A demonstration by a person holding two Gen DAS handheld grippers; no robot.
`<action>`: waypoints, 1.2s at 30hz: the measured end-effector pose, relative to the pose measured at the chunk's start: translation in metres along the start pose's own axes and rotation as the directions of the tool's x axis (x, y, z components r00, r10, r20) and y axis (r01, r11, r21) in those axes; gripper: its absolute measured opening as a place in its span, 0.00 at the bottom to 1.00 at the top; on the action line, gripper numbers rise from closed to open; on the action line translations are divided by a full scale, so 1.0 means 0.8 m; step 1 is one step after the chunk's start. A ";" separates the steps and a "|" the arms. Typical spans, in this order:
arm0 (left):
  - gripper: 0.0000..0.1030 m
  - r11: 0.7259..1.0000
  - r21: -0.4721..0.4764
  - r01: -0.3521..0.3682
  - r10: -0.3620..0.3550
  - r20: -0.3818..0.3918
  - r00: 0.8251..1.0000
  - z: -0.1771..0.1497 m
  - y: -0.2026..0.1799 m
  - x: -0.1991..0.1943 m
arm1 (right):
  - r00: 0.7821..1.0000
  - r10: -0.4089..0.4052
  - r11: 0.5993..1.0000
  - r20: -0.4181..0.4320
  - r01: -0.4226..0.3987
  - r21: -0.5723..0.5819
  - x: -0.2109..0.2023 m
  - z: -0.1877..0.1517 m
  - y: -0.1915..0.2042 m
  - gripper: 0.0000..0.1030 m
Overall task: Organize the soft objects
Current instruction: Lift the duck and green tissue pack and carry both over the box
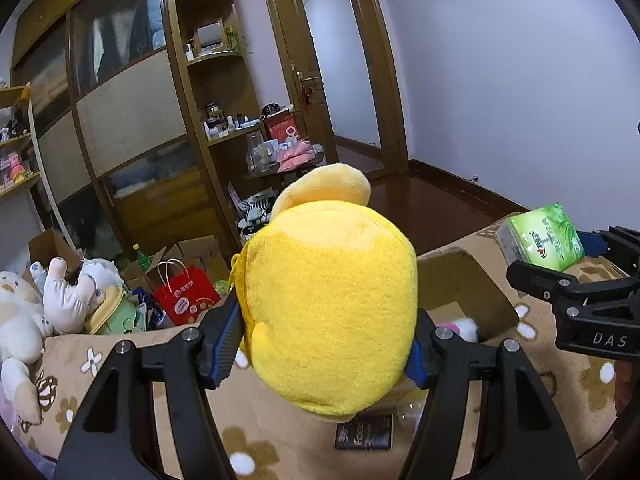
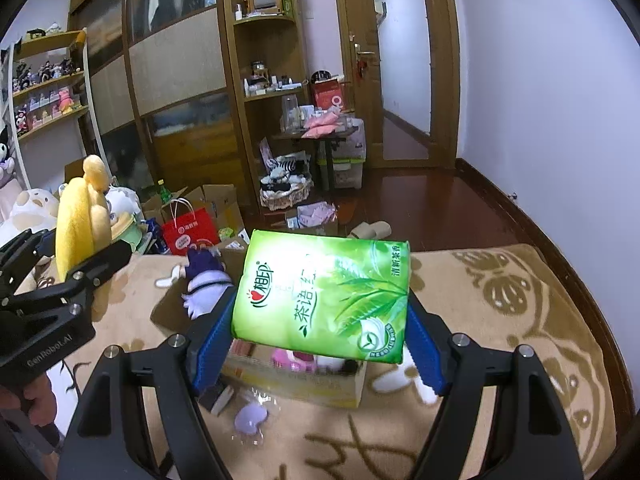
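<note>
the left gripper [image 1: 320, 344] is clamped on a yellow plush toy [image 1: 332, 308], its ribbed blue pads [image 1: 224, 344] pressing into the fuzzy, rounded body from both sides. the plush fills the middle of the left wrist view, with a paler, flat oval flap at its 12 o'clock. in the right wrist view the same toy shows edge-on at 9 o'clock, held up above the bed.

the right gripper [image 2: 320, 336] is clamped on a green tissue pack [image 2: 324, 300], a soft rectangular block in glossy printed film with leaf artwork; the blue pads dent its two short sides. the pack sits centre frame, lifted clear of the surface, and appears at 3 o'clock in the left wrist view.

below both lies a tan fleece blanket [image 2: 500, 300] with brown and white flower shapes. on it, under the pack, an open cardboard box [image 2: 304, 380] holds pink and white soft things. a purple-and-white plush doll [image 2: 204, 280] lies at the pack's 9 o'clock, and a clear wrapped lilac item [image 2: 250, 420] at its 7 o'clock.

beyond the bed's far edge, at 10 o'clock, stands a red paper bag [image 2: 190, 232] with cord handles.
</note>
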State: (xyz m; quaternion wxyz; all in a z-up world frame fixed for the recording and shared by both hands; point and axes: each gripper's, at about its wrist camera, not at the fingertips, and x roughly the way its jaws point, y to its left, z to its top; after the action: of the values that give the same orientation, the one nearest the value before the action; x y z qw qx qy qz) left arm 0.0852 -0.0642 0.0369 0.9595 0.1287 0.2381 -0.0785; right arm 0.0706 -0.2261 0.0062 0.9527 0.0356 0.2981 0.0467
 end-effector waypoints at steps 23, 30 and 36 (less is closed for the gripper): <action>0.65 0.997 -0.060 0.042 -0.049 -0.121 0.991 -0.040 0.011 0.119 | 0.999 0.014 0.999 0.046 -0.011 -0.052 0.077 -0.006 0.007 0.79; 0.66 0.995 -0.047 0.084 -0.090 -0.152 0.984 -0.052 0.000 0.141 | 0.999 0.033 0.999 -0.014 -0.033 0.003 0.109 -0.018 -0.011 0.79; 0.70 0.995 -0.022 0.093 -0.096 -0.174 0.980 -0.059 -0.013 0.147 | 0.997 0.049 0.998 -0.053 -0.046 0.047 0.124 -0.026 -0.025 0.79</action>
State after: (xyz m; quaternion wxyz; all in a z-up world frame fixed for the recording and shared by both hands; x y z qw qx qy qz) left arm 0.1653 -0.0711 -0.0617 0.9309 0.1169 0.3278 -0.1107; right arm 0.1409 -0.2339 -0.0688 0.9418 0.0631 0.3239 0.0634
